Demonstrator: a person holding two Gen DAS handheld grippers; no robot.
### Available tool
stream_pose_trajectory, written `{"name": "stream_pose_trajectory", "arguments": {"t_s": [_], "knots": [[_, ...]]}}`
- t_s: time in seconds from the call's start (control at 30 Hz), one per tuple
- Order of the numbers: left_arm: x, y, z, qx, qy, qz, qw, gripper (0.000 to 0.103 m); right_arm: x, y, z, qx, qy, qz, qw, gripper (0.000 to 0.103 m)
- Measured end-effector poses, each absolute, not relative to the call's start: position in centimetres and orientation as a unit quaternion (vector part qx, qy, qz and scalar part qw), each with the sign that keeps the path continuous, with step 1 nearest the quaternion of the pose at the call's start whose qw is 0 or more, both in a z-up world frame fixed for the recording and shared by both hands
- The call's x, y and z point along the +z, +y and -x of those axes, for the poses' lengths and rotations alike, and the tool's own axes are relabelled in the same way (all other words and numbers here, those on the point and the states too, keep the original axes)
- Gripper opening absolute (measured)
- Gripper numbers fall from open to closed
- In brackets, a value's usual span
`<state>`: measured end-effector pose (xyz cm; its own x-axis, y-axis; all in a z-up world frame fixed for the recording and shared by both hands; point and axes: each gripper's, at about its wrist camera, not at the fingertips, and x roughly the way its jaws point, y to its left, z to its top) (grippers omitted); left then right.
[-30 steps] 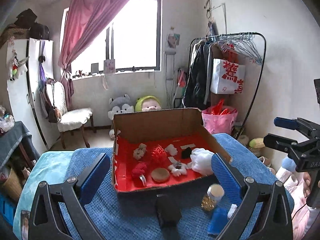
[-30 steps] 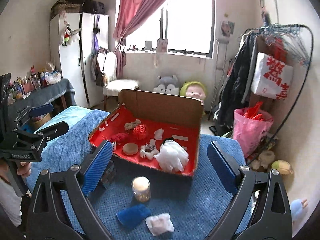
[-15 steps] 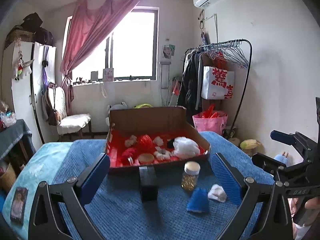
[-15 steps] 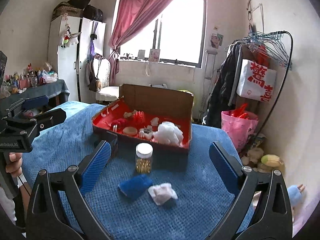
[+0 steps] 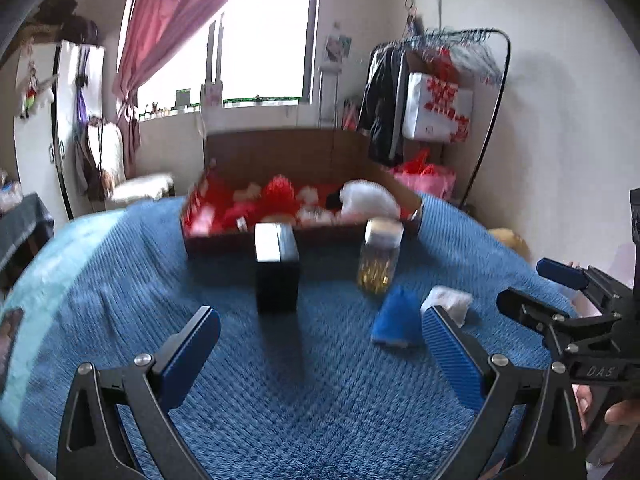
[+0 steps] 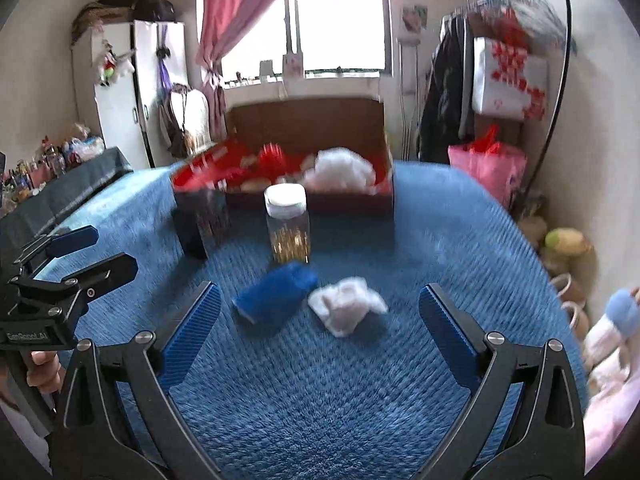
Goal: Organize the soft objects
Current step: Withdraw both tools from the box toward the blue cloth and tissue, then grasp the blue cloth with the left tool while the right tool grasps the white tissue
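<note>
Both claws, left (image 5: 320,348) and right (image 6: 320,322), hang wide and empty over the bed (image 6: 320,392), likely for a grab at the blue pouch (image 6: 276,296) and white cloth (image 6: 346,310) mid-frame, short of the box (image 6: 304,128).

You can read "DAS" on the body of your right hand-held gripper (image 5: 560,292), seen from the left wrist. Your left hand-held gripper (image 6: 92,252) carries "GenRobot.AI" on its body. The white hanging bag (image 6: 508,80) shows red characters, too blurred to read.
</note>
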<state>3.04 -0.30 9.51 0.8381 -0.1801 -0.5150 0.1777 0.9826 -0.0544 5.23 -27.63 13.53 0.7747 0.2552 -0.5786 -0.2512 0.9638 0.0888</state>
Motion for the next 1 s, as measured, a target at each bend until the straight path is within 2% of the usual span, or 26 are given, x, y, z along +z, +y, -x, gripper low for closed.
{"name": "stream_pose_trajectory", "arguments": {"t_s": [0.33, 1.0], "knots": [[3.9, 0.0, -6.0, -0.076, 0.344, 0.019, 0.936, 0.103, 9.1, -27.8, -7.2, 0.128, 0.362, -0.007, 0.923, 0.101], [2.7, -1.2, -7.5, -0.087, 0.383, 0.006, 0.92, 0.103, 8.0, -28.5, -9.3, 0.14, 0.408, -0.006, 0.902, 0.101]]}}
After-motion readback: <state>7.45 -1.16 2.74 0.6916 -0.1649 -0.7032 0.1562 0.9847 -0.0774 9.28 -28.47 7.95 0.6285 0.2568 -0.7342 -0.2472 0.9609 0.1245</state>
